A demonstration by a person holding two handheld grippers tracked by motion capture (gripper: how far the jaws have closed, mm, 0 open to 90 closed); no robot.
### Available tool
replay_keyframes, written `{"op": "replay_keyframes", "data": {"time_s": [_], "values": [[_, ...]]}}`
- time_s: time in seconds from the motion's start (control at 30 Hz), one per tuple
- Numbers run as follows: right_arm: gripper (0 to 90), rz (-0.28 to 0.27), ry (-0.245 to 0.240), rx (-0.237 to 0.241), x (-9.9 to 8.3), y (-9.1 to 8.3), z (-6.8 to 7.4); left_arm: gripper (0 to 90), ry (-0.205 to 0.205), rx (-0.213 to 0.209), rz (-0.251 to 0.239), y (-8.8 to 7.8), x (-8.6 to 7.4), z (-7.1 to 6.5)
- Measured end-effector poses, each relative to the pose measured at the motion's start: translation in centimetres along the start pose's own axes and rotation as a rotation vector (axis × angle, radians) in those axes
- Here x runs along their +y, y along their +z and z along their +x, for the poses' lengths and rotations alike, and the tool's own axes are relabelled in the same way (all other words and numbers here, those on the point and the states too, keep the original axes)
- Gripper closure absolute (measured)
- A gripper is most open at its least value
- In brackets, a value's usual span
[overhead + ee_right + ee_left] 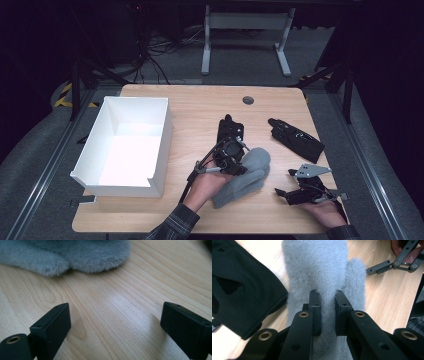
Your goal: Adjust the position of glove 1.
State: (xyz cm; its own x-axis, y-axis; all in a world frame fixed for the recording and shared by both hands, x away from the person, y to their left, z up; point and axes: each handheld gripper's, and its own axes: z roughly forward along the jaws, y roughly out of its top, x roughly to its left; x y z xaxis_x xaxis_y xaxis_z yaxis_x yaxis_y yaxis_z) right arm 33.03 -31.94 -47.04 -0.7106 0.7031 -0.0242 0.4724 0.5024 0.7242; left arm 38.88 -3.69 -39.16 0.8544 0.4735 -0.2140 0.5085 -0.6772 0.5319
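Just inside the grey mitten's (317,270) edge, left fingers (315,307) pinch its fur.

The light wooden tabletop (200,107) carries four things. A white open box (125,145) lies toward 9 o'clock. A grey fluffy mitten (247,177) lies near the centre, toward 6 o'clock. One black glove (296,140) lies toward 3 o'clock, another black glove (230,129) just beside the mitten at 12 o'clock.
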Motion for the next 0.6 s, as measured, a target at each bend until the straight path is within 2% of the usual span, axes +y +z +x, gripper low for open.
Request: {"op": "replay_keyframes", "data": {"time_s": [0.17, 0.27, 0.37, 0.47, 0.6], "values": [[9.7, 0.000, 0.000, 0.000, 0.0, 0.0, 0.0, 80.0, 0.007, -0.004, 0.035, 1.2, -0.1, -0.1], [9.7, 0.000, 0.000, 0.000, 0.0, 0.0, 0.0, 80.0, 0.032, 0.006, 0.057, 1.8, -0.1, -0.2], [9.7, 0.000, 0.000, 0.000, 0.0, 0.0, 0.0, 78.9, 0.044, 0.007, 0.058, 1.8, -0.1, -0.3], [9.7, 0.000, 0.000, 0.000, 0.0, 0.0, 0.0, 73.5, 0.068, 0.006, 0.036, 1.4, -0.1, -0.3], [9.7, 0.000, 0.000, 0.000, 0.0, 0.0, 0.0, 56.7, 0.092, 0.008, -0.008, 0.2, -0.1, -0.5]]}}
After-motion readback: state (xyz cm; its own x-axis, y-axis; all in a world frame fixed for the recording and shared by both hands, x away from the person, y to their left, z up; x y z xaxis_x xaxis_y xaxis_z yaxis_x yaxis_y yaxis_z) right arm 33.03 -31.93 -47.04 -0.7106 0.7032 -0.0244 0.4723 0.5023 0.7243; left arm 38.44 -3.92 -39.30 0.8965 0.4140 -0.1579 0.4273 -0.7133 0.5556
